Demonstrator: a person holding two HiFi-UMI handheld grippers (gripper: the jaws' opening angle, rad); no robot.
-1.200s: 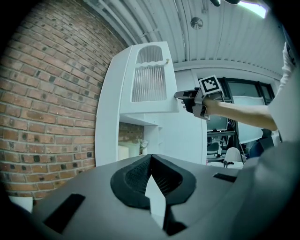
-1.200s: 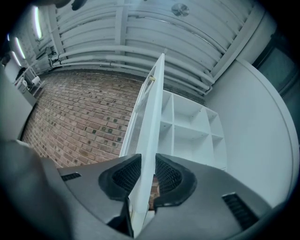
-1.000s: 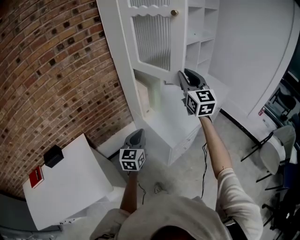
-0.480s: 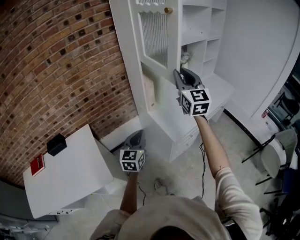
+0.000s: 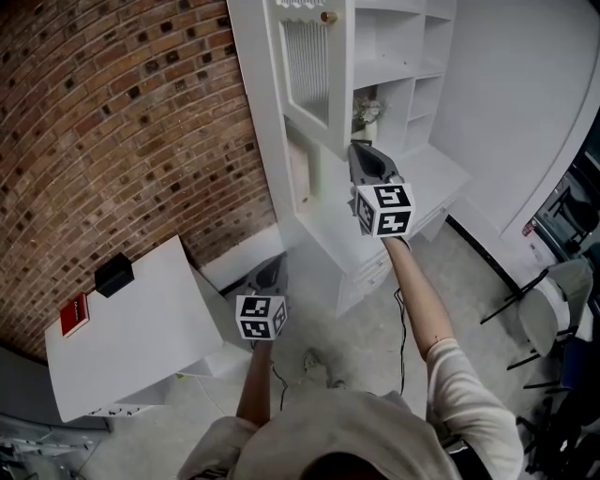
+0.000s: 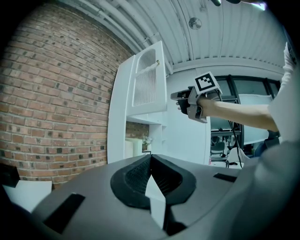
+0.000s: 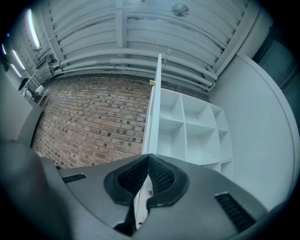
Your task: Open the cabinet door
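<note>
The white cabinet door (image 5: pixel 307 66) with a ribbed pane and a brass knob (image 5: pixel 328 16) stands swung out from the white shelf cabinet (image 5: pixel 398 56). My right gripper (image 5: pixel 358 150) is raised at the door's lower free corner, its jaws shut tip to tip with nothing clamped between them. In the right gripper view the door (image 7: pixel 155 108) rises edge-on just beyond the right gripper (image 7: pixel 149 158). My left gripper (image 5: pixel 272 267) hangs low in front of the cabinet base, shut and empty. From the left gripper (image 6: pixel 151 159) the door (image 6: pixel 146 79) and the right gripper (image 6: pixel 180 96) show ahead.
A brick wall (image 5: pixel 122 122) runs along the left. A white table (image 5: pixel 141 347) carries a black box (image 5: pixel 113 276) and a red item (image 5: pixel 75 314). A small vase of flowers (image 5: pixel 366 111) sits on a shelf. Chairs (image 5: pixel 553 300) stand at the right, and a cable (image 5: pixel 405 319) lies on the floor.
The door has swung wider, uncovering the shelves and the vase. My right gripper moved left with the door's lower corner. The left gripper drifted slightly.
</note>
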